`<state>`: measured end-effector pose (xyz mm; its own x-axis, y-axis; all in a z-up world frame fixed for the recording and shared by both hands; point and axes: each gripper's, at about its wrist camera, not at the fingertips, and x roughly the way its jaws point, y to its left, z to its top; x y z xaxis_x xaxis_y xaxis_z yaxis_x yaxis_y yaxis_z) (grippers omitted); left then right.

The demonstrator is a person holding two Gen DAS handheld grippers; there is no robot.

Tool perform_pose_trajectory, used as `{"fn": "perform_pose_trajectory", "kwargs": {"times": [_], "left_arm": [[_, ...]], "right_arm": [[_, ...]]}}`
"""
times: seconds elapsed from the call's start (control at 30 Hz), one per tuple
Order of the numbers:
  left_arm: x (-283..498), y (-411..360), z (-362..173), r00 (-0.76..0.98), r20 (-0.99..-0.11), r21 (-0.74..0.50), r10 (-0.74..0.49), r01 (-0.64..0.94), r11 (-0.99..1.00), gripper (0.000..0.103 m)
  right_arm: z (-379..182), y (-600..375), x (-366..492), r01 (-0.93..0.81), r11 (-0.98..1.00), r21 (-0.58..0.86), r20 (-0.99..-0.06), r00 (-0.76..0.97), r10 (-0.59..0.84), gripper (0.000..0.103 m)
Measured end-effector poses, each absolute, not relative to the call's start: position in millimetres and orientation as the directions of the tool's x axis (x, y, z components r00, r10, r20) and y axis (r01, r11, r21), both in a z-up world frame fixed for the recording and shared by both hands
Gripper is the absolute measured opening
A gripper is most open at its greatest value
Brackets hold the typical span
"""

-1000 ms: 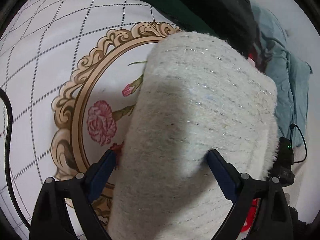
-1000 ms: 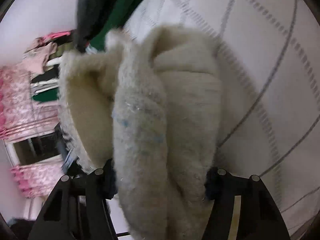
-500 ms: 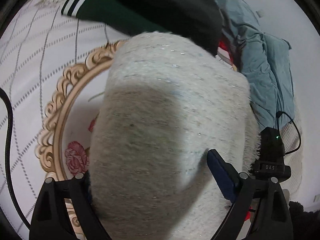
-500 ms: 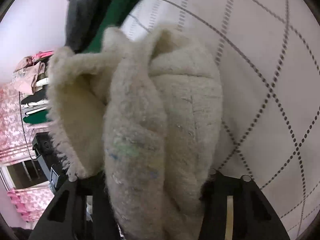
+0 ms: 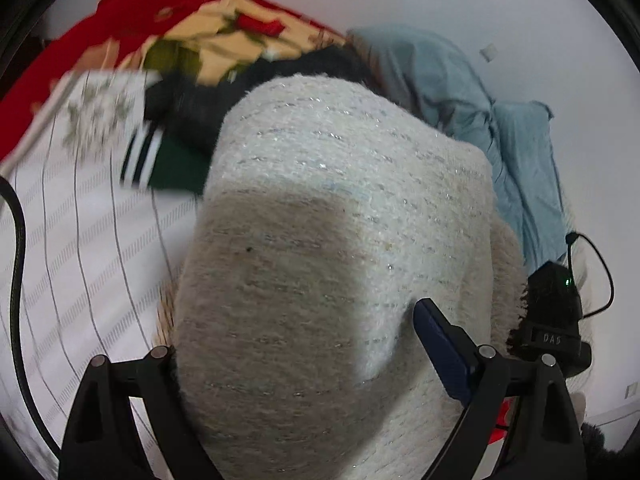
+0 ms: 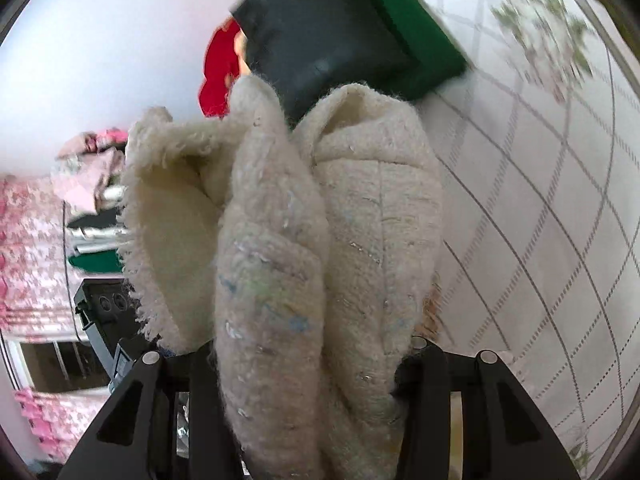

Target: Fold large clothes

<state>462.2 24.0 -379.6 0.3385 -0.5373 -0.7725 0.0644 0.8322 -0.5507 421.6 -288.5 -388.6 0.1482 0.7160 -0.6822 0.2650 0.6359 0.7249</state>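
A thick cream fuzzy garment with silver threads is folded into a bundle and held off the bed. My left gripper is shut on its broad side; the blue right finger pad presses into the fabric and the left finger is hidden by it. My right gripper is shut on the bundle's layered end, where several folds and a fringed edge show. A stack of folded clothes, black on green, lies on the bed just beyond the bundle.
The white bedspread with a dotted diamond grid lies below. A red and yellow floral quilt and a blue-grey cloth sit by the wall. A black device with a cable is at the right. Pink curtains hang at the left.
Both grippers have carried the cream bundle toward the head of the bed. The gold floral medallion has dropped out of view and the folded black and green stack is now close ahead.
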Motion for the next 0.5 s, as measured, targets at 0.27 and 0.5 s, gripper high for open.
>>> {"fn": "perform_pose_trajectory", "kwargs": {"times": [0.27, 0.5], "left_arm": [[591.9, 45.3, -326.8, 0.39, -0.773, -0.508, -0.501, 0.093, 0.856, 0.092], [695.7, 38.3, -383.2, 0.333, -0.811, -0.492, -0.482, 0.058, 0.868, 0.092]], "right_arm": [[-344.7, -274.0, 571.8, 0.259, 0.604, 0.753, -0.656, 0.233, 0.718, 0.047], [-390.5, -267.9, 705.4, 0.292, 0.633, 0.717, -0.692, 0.184, 0.698, 0.047]]}}
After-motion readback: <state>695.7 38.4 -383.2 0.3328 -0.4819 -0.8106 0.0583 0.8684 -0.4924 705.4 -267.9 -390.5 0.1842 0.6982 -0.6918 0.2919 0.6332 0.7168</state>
